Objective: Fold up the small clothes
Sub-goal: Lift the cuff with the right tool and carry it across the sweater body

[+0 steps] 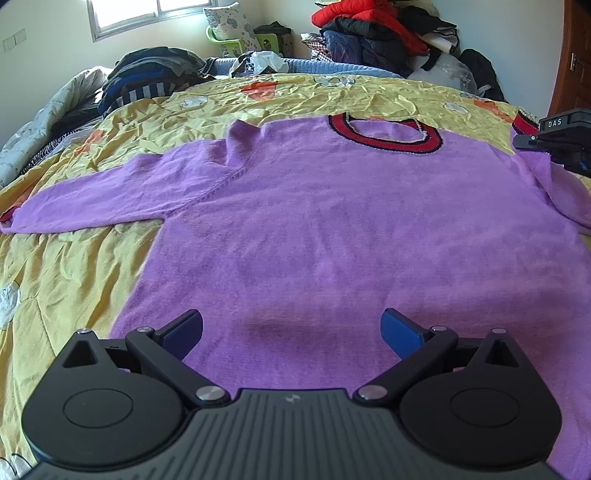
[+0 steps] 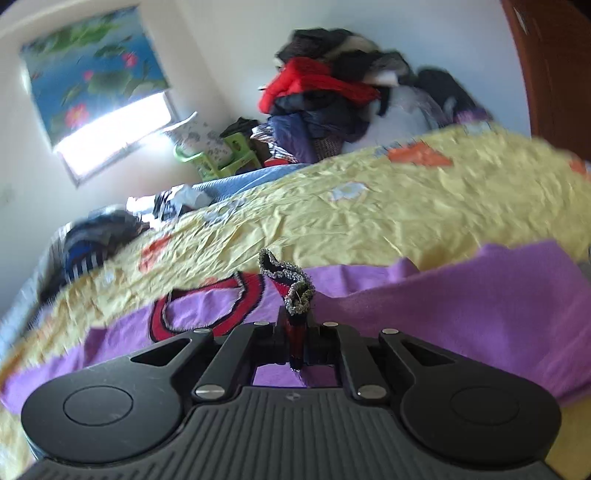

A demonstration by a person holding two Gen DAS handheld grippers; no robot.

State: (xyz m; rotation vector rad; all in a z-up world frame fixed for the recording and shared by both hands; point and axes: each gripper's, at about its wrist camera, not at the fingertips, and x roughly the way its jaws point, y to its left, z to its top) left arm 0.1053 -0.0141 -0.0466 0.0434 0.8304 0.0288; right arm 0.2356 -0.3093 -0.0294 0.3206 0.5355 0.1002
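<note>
A purple sweater (image 1: pixel 314 221) with a red and black collar (image 1: pixel 384 134) lies flat on the yellow bedspread (image 1: pixel 74 277), its left sleeve (image 1: pixel 92 199) stretched out to the left. My left gripper (image 1: pixel 291 328) is open and empty just above the sweater's lower hem. My right gripper (image 2: pixel 295 332) is shut on the red and black cuff (image 2: pixel 291 291) of the right sleeve (image 2: pixel 461 295) and holds it lifted above the sweater. It also shows in the left wrist view (image 1: pixel 554 140) at the far right, by the cuff (image 1: pixel 522 123).
A pile of dark and striped clothes (image 1: pixel 147 77) lies at the bed's far left. A big heap of red and dark jackets (image 1: pixel 373 33) stands behind the bed. A green chair (image 1: pixel 240 40) with a cushion sits under the window. A wooden door (image 1: pixel 572 55) is at right.
</note>
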